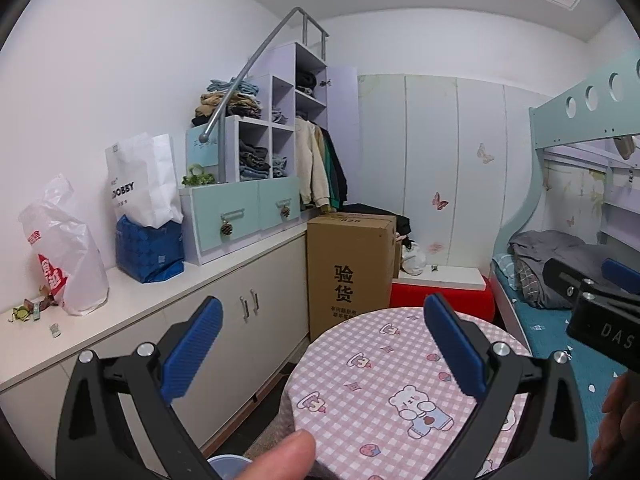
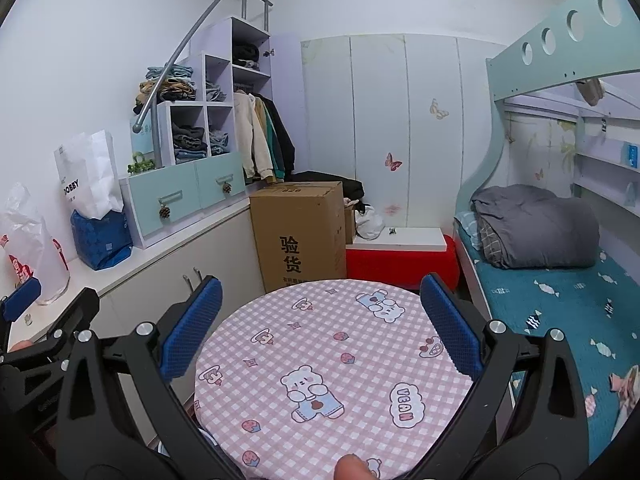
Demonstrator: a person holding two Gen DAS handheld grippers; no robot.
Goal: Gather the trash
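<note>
Jaws spread, wrappers far left

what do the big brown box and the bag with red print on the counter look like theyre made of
The big brown box looks like matte corrugated cardboard: a dull tan face, folded top flaps, black printed characters. The bag with red print seems to be thin plastic film: translucent white, crinkled, with a slight sheen.

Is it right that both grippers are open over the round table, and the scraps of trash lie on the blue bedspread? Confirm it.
Not quite. The left gripper and right gripper are open over the round table, but the scraps of trash lie on the white countertop beside the plastic bag, as the left wrist view shows.
</note>
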